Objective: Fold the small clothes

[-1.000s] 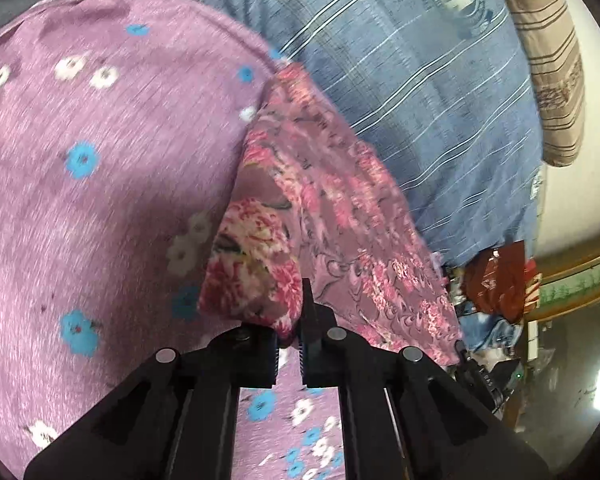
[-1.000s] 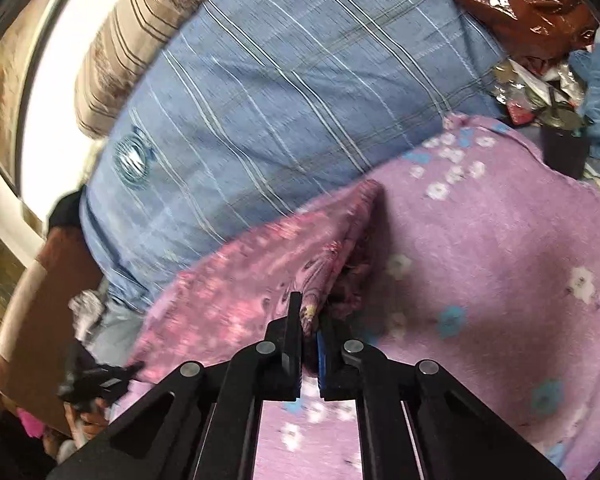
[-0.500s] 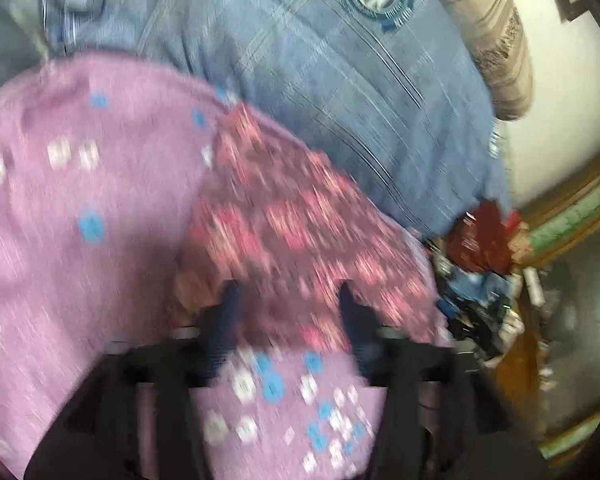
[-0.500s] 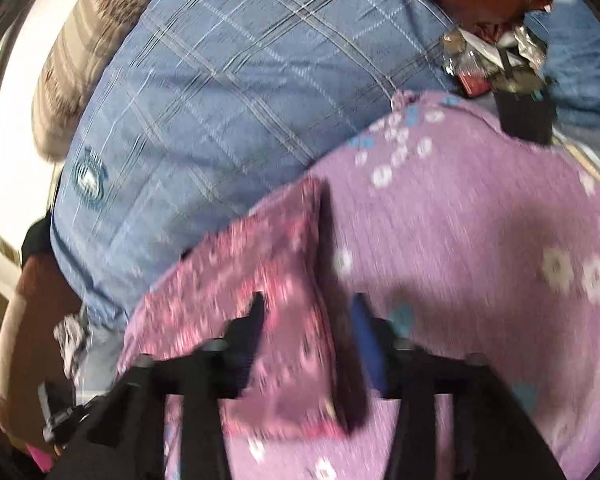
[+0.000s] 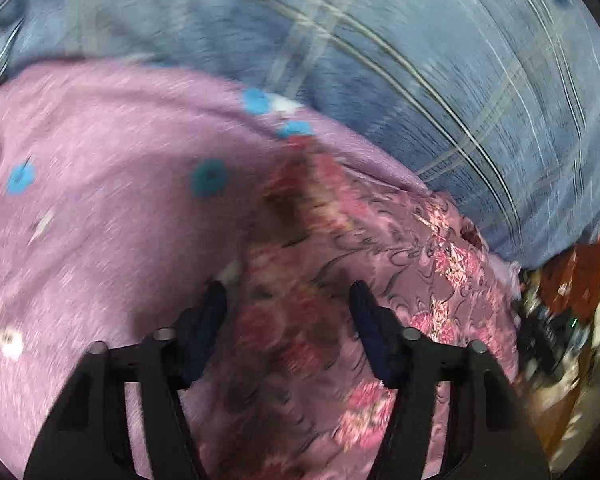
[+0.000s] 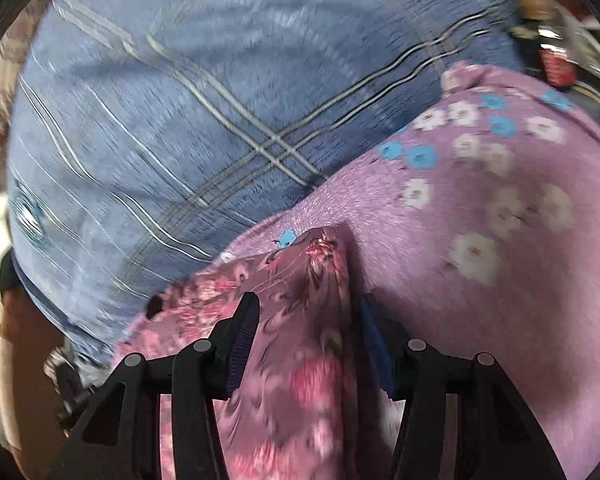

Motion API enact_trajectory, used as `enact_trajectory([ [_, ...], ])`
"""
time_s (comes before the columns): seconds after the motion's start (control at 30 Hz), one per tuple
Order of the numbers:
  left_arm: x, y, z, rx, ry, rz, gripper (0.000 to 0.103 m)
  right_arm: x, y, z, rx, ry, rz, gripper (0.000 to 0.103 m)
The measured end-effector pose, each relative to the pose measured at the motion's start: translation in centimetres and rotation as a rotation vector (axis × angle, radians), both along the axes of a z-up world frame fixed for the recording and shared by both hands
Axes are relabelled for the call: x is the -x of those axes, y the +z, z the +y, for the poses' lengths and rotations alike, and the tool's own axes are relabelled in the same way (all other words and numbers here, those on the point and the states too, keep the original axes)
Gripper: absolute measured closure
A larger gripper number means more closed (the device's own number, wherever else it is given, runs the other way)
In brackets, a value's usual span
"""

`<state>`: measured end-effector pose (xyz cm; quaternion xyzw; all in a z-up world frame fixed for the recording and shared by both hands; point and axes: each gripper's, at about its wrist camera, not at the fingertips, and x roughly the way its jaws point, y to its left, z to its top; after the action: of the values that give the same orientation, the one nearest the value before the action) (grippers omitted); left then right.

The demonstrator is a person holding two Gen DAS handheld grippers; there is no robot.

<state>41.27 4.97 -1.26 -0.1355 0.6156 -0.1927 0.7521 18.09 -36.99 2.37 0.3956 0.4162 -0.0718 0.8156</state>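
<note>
Releasing the folded floral cloth (image 5: 380, 280) onto the purple flowered sheet (image 5: 100, 200)

Left tongs (image 5: 286, 300) and right tongs (image 6: 306, 316) stand parted, jaws just narrowing, straddling cloth without pinching it, apparently letting the fold settle beside the blue plaid blanket (image 6: 180, 100)

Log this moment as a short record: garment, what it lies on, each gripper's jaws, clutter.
garment: floral cloth, dark pink print, lying flat
surface: purple sheet with blue and white flowers, over a blue plaid blanket
left gripper: jaws apart after just closing a little, cloth below them, not pinched
right gripper: jaws apart after just closing a little, straddling the cloth's folded edge, no grip seen
clutter: red packet and small items at the bed's edge, blurred
</note>
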Motion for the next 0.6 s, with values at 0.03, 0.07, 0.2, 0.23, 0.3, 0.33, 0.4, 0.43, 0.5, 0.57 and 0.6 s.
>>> enact_trajectory([
  [0.03, 0.0, 0.5, -0.5, -0.018, -0.018, -0.032, 0.098, -0.6, -0.1, 0.3, 0.013, 0.021, -0.001, 0.072],
  [0.07, 0.0, 1.1, -0.6, -0.021, -0.014, -0.062, 0.096, -1.4, 0.4, 0.8, 0.064, 0.053, -0.009, 0.098],
  [0.2, -0.8, 3.2, 0.5, 0.040, 0.065, -0.179, 0.098, -0.6, 5.0, 0.9, 0.155, 0.047, -0.224, 0.099],
  [0.23, -1.4, 3.0, 0.9, 0.038, 0.089, -0.185, 0.098, -0.4, 5.7, 0.6, 0.158, 0.026, -0.253, 0.099],
  [0.3, -2.6, 1.4, 1.2, 0.012, 0.123, -0.140, 0.098, -0.9, 5.4, 0.1, 0.156, 0.015, -0.236, 0.099],
  [0.33, -2.9, 0.2, 1.2, -0.012, 0.131, -0.106, 0.098, -1.4, 4.8, 0.0, 0.169, 0.015, -0.200, 0.099],
  [0.4, -3.2, -1.6, 1.1, -0.037, 0.137, -0.046, 0.097, -3.1, 1.6, -0.3, 0.150, 0.041, -0.041, 0.098],
  [0.43, -2.9, -1.5, 1.3, -0.028, 0.140, -0.048, 0.097, -3.5, -0.3, -0.4, 0.142, 0.027, 0.070, 0.096],
  [0.5, -2.2, -0.2, 2.1, -0.001, 0.152, -0.078, 0.097, -2.8, -0.9, -0.4, 0.146, 0.017, 0.101, 0.093],
  [0.57, -1.1, 2.4, 2.9, 0.028, 0.153, -0.128, 0.097, -1.3, 0.9, -0.1, 0.178, -0.011, 0.032, 0.093],
  [0.6, -0.7, 3.4, 3.0, 0.052, 0.147, -0.152, 0.096, -0.2, 2.3, 0.3, 0.187, -0.007, -0.030, 0.093],
])
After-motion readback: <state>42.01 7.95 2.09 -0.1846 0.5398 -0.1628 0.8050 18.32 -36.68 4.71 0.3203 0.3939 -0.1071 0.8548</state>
